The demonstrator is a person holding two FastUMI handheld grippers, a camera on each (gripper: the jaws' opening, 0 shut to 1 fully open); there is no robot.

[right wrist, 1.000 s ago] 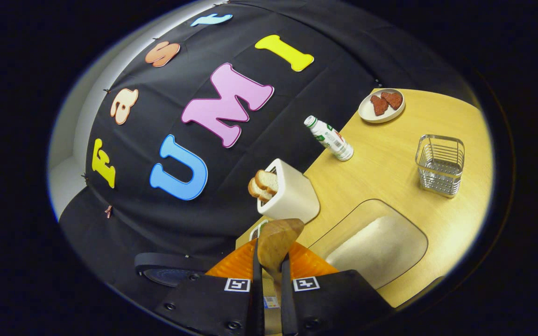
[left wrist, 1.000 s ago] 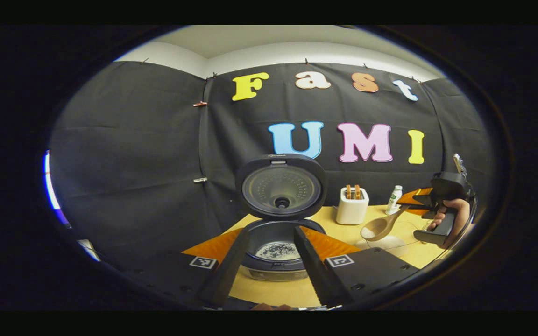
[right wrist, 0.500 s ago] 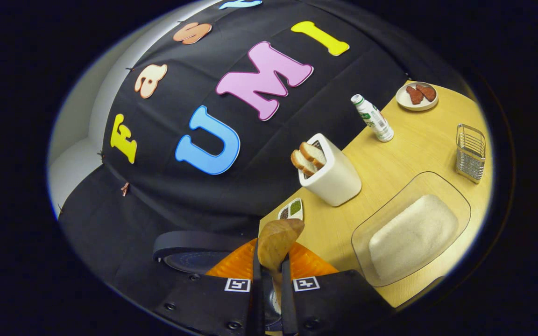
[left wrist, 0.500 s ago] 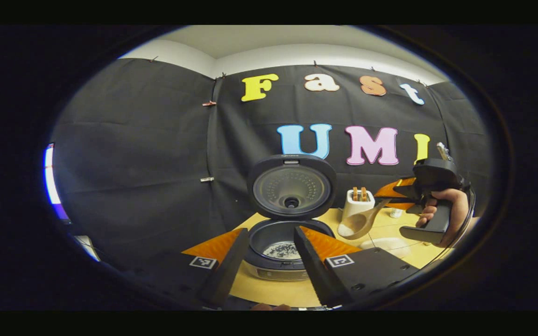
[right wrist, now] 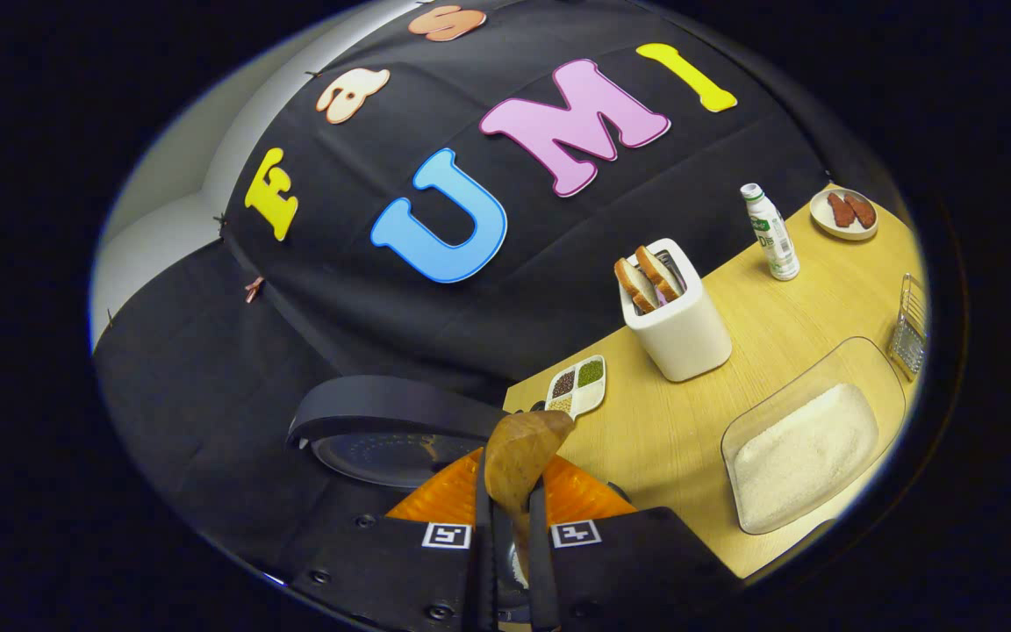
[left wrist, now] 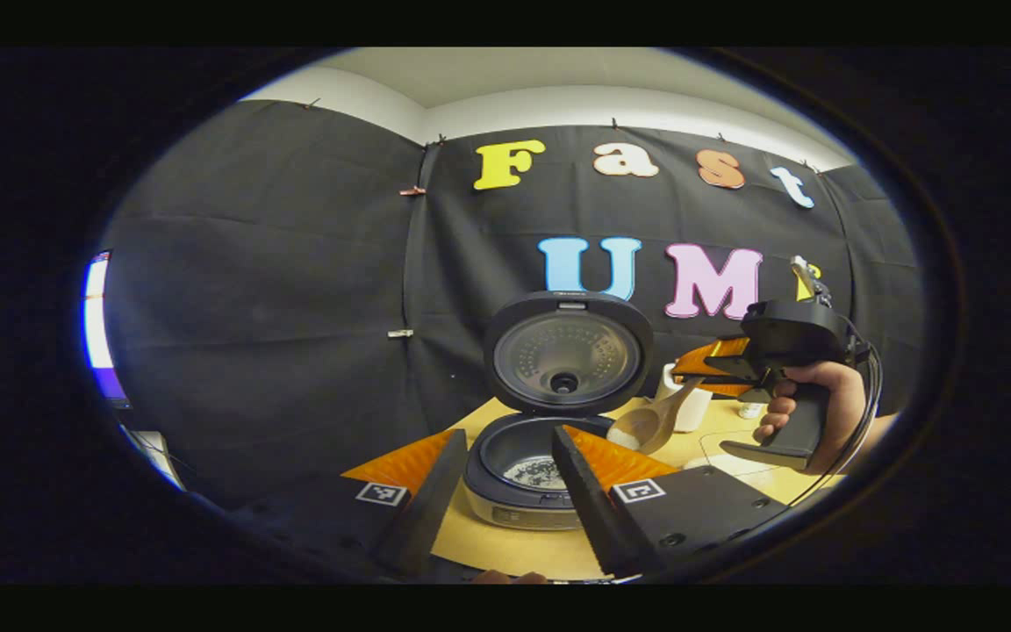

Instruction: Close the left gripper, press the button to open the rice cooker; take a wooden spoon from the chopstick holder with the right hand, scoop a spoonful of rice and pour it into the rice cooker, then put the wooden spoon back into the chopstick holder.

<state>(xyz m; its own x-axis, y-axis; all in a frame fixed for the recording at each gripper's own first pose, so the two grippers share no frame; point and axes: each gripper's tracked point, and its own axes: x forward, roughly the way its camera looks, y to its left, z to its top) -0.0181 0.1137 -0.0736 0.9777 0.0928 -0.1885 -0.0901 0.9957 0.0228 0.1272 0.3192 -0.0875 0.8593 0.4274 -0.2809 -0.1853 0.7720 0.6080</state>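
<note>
The rice cooker (left wrist: 530,478) stands with its lid (left wrist: 567,355) raised, and some rice lies in the pot. My left gripper (left wrist: 505,509) is open, low in front of the cooker, its fingers framing the pot. My right gripper (left wrist: 738,369), held by a hand, is shut on the wooden spoon (left wrist: 646,426). The spoon's bowl carries white rice and hangs just right of the cooker's rim. In the right gripper view the spoon (right wrist: 519,456) sticks out from between my right gripper (right wrist: 508,535), above the lid (right wrist: 383,430). The wire chopstick holder (right wrist: 909,325) stands at the far right.
A glass tray of rice (right wrist: 808,452) lies on the wooden table (right wrist: 646,430). Behind it stand a white toaster with bread (right wrist: 677,325), a small bottle (right wrist: 769,233) and a plate (right wrist: 843,213). A small divided dish (right wrist: 577,386) sits beside the cooker.
My right gripper has carried the loaded spoon left from over the rice tray to beside the cooker's rim. The left gripper has barely moved and stays open.
</note>
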